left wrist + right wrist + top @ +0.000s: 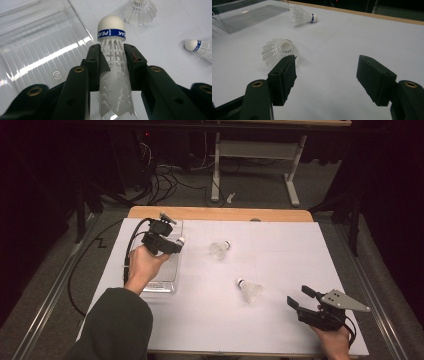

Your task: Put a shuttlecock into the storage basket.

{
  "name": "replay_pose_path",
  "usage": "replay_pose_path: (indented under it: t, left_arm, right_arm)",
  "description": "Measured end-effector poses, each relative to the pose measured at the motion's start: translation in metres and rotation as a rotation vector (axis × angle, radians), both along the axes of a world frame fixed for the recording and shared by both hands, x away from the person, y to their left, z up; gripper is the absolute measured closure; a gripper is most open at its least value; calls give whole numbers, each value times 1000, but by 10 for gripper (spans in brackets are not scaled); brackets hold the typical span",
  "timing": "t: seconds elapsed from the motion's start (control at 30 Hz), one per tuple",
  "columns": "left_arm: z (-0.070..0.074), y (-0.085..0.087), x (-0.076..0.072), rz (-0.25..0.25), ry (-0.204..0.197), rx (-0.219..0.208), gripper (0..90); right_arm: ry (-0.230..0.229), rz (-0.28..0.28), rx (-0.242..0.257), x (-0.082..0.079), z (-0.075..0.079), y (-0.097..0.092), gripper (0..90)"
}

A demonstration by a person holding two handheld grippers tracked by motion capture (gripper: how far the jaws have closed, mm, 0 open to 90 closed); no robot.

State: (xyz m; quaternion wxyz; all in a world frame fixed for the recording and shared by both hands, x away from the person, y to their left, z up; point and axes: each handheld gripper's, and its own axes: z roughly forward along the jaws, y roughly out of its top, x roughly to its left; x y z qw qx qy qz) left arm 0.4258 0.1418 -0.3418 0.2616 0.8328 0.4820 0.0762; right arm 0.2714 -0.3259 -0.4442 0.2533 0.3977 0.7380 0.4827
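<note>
Carry step. My left claw (113, 56) pinches a white plastic shuttlecock (113, 47) by its skirt, cork pointing away from me, clear of the jaws' tips. The clear plastic tray (37, 50) lies below and to the claw's left, so I judge the drop is close. Next move calls for swinging the cork over the tray's floor, lowering, then easing the jaws apart.

Blue band under the cork reads "PEAK", upside down from here.

My right claw (327, 77) hangs wide open, gripping nothing; a loose shuttlecock (279, 52) lies just ahead of its left jaw, a farther shuttlecock (303, 17) well beyond.
</note>
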Motion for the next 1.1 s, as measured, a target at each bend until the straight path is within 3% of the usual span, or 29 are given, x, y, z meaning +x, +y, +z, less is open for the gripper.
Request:
replay_pose_path:
  t: [0.6,1.1]
  left_arm:
    - [-3,15,14,62,1,21,691]
    - [-10,18,27,92,10,34,691]
  right_arm:
    - [2,-1,0,0,0,0,326]
    - [2,-3,1,0,0,0,326]
